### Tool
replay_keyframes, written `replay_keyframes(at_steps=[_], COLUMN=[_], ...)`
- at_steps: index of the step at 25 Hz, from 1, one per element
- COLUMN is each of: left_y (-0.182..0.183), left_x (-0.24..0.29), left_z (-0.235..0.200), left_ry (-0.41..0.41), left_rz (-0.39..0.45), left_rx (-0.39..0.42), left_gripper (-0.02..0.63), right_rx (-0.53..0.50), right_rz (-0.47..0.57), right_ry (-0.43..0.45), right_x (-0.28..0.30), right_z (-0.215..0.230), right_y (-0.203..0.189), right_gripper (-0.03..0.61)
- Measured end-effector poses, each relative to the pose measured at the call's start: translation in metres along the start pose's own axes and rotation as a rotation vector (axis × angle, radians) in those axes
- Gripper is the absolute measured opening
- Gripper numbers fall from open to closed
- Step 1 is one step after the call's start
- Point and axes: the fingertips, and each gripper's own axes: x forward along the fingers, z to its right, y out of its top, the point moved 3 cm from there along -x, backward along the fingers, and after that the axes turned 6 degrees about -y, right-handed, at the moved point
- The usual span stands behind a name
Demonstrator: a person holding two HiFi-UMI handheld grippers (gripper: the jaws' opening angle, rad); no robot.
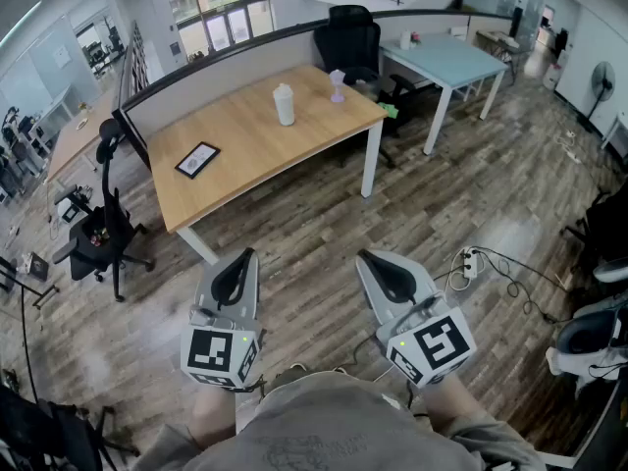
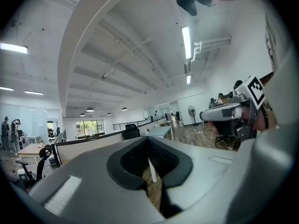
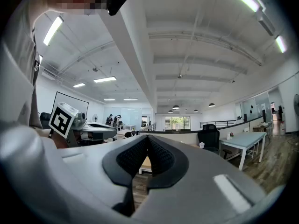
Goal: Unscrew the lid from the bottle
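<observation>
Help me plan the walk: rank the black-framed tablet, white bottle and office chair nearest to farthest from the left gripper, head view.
1. Black-framed tablet, wooden table's near left.
2. White bottle, mid-table.
3. Office chair, behind the table.

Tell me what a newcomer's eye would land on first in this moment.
Two hand-held grippers fill the near foreground of the head view: the left gripper and the right gripper, both level, with fingers shut on nothing. Beyond them, across the wood floor, stands a wooden table bearing a white bottle, a small pale object and a flat black-framed item, all well away from both grippers.
</observation>
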Motion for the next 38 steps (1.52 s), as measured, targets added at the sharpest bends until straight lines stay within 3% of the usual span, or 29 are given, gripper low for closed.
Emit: replay_keyframes(at_steps=[5, 13, 19, 21, 23, 27, 38], left_y=[0.006, 0.0, -0.004, -0.005, -0.01, -0.019, -0.039], left_x=[0.002, 0.008, 0.013, 0.015, 0.016, 0.024, 0.09], left_z=[0.004, 0.007, 0.012, 0.006, -0.001, -0.01, -0.057], left_ry=[-0.014, -0.001, 0.049, 0.084, 0.098, 0.106, 0.113], left_rz=[0.011, -0.008, 0.016, 0.03, 0.022, -0.012, -0.043], left_rx=[0.03, 0.008, -0.063, -0.102, -0.124, -0.087, -0.102], left_gripper=[0.002, 0.002, 0.006, 0.267, 0.272, 0.273, 0.273], right_rx=[0.007, 0.015, 0.059, 0.091, 0.096, 0.083, 0.094], right_rz=[0.014, -0.011, -0.024, -0.02, -0.014, -0.021, -0.053], right_ry=[-0.022, -0.037, 0.036, 0.044, 0.001, -0.036, -0.107], right_x=[-0.002, -0.003, -0.005, -0.003, 0.002, 0.016, 0.08], right_z=[0.006, 0.016, 0.017, 0.02, 0.029, 0.042, 0.09], right_y=[-0.001, -0.007, -0.017, -0.02, -0.024, -0.028, -0.039], right_gripper=[0.011, 0.011, 0.015, 0.152, 0.229, 0.23, 0.23])
